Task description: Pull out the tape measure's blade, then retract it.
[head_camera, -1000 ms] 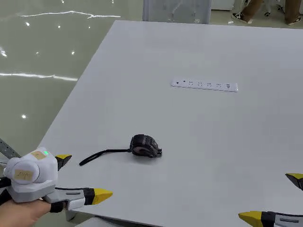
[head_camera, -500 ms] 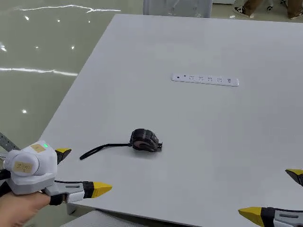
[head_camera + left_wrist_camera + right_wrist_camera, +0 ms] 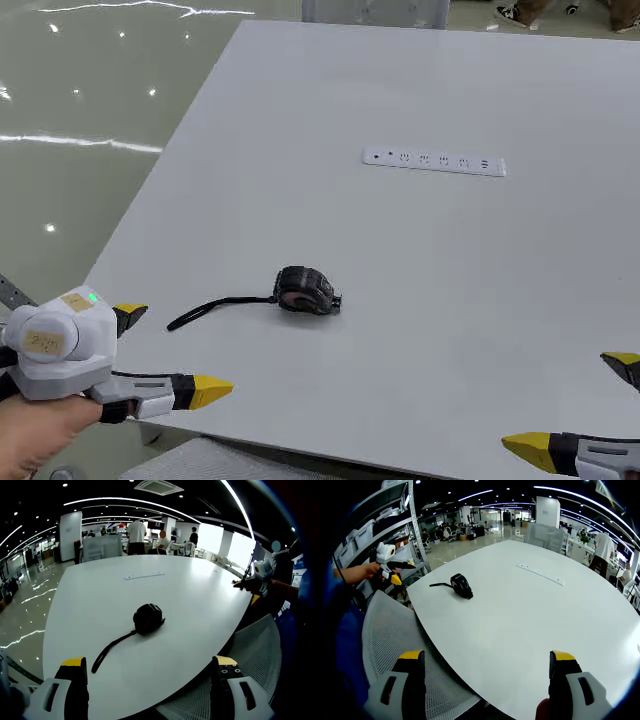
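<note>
The tape measure (image 3: 306, 291) — a dark, rounded case — lies just below the centre of the head view on the white table (image 3: 450, 260), its black strap (image 3: 215, 310) trailing left. The left gripper (image 3: 172, 348), lower left, and the right gripper (image 3: 570, 402), lower right, spread their fingers wide, holding nothing.

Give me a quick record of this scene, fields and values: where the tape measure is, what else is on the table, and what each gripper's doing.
tape measure: black, on the white table, blade not drawn out
strap: trails from it toward the left gripper
power strip: farther back, apart
left gripper: open, empty, at the near edge
right gripper: open, empty, at the near edge
</note>
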Available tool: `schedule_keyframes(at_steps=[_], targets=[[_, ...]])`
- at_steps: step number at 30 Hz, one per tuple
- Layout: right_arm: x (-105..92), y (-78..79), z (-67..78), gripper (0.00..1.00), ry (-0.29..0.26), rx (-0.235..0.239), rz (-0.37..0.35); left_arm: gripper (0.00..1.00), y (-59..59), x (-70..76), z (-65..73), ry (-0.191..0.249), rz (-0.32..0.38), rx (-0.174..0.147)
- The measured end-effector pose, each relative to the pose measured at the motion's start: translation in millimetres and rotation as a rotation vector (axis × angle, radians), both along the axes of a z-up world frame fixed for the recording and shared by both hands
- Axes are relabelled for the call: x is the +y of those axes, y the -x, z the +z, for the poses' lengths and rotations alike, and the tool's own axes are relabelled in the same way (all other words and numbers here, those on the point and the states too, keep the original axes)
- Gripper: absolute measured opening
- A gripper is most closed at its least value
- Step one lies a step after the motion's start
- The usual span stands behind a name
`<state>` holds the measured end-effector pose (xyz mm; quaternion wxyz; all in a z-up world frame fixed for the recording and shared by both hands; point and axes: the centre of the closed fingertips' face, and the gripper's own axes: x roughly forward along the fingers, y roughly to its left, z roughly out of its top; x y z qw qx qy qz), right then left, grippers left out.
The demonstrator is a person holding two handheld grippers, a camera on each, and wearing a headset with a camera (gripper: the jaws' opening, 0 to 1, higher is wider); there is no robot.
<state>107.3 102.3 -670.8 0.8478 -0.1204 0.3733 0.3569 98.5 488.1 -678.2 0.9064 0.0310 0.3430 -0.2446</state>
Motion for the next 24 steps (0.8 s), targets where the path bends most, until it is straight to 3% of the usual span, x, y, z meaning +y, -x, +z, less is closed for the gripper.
schedule_keyframes(at_steps=[24], targets=[[1.5, 2.6, 0.9, 1.0, -0.005, 0.001, 0.001, 1.0, 0.8, 4.3, 2.3, -0.01, 0.002, -0.004]])
